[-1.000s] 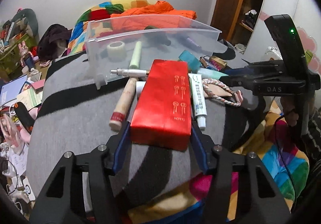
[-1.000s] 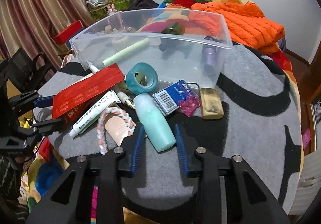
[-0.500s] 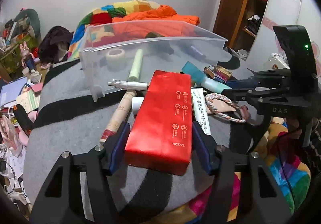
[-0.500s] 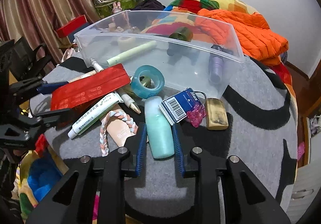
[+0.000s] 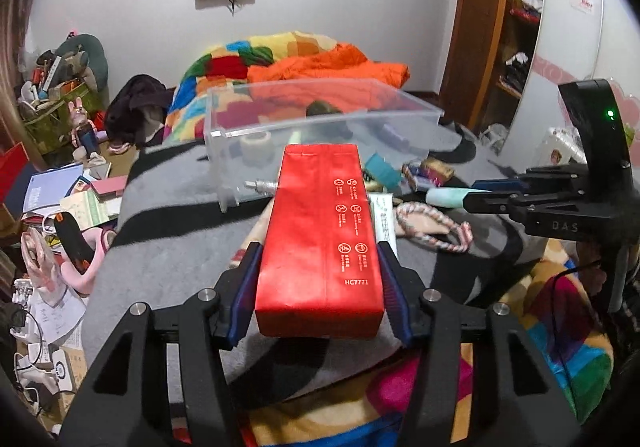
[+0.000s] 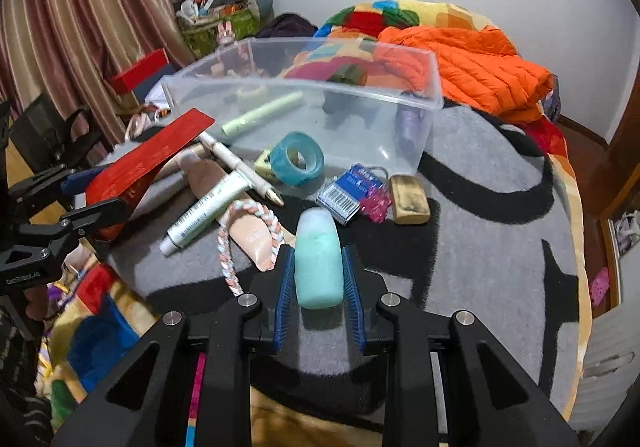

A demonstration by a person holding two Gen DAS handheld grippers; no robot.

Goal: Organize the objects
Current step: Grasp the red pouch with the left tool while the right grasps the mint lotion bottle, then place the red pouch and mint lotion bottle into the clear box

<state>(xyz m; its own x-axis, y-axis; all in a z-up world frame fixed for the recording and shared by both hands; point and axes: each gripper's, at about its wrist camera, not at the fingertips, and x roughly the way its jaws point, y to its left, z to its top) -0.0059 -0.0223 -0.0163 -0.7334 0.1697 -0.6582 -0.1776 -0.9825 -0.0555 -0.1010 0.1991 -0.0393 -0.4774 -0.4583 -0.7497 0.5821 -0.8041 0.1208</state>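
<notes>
My left gripper [image 5: 318, 251] has a long red package [image 5: 320, 223] between its blue pads. The jaws are closing on its sides, and the package is tilted up off the grey blanket. In the right wrist view the red package [image 6: 148, 159] rises at the left, with the left gripper [image 6: 86, 191] at its lower end. My right gripper [image 6: 318, 253] is shut on a teal bottle [image 6: 316, 235] that lies on the blanket. From the left wrist view, the right gripper [image 5: 476, 195] and the teal bottle [image 5: 444, 195] are at the right. A clear plastic bin [image 6: 320, 85] stands behind the clutter.
Loose on the blanket are a teal tape roll [image 6: 298, 159], a white tube [image 6: 208, 207], a braided rope [image 6: 248, 231], a blue card pack [image 6: 346, 193] and a tan bar [image 6: 410, 199]. The bin holds a green tube [image 6: 260, 113] and a purple bottle [image 6: 408, 123]. An orange jacket [image 6: 472, 67] lies behind.
The left gripper has raised the red package and tilted its far end up. The right gripper slid forward around the teal bottle and closed on it.
</notes>
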